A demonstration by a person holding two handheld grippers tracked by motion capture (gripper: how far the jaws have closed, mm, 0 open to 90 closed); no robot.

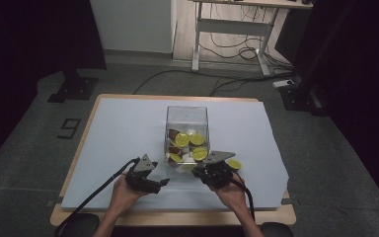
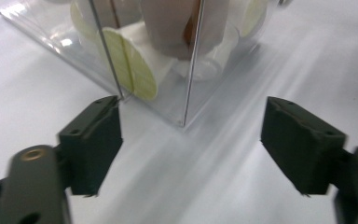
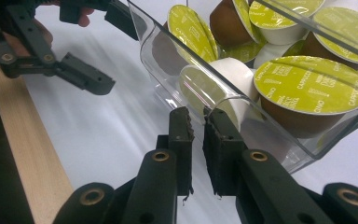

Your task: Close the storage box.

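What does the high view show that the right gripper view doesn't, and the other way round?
High view: the whole table, cables on the floor behind it, and a loose capsule lying outside the clear box. Right gripper view: the lettering on the capsule lids, and the right gripper shut on the box's wall. Both: the box of capsules, the white sheet, the open left gripper.

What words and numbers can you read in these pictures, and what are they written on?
"CAPPUCCINO", repeated around the rim of the green lid of a coffee capsule in the clear box, seen in the right gripper view; partly blurred.
"9", a dark mark on the floor left of the table, seen in the high view.
Print in the middle of the lids: too small to read.
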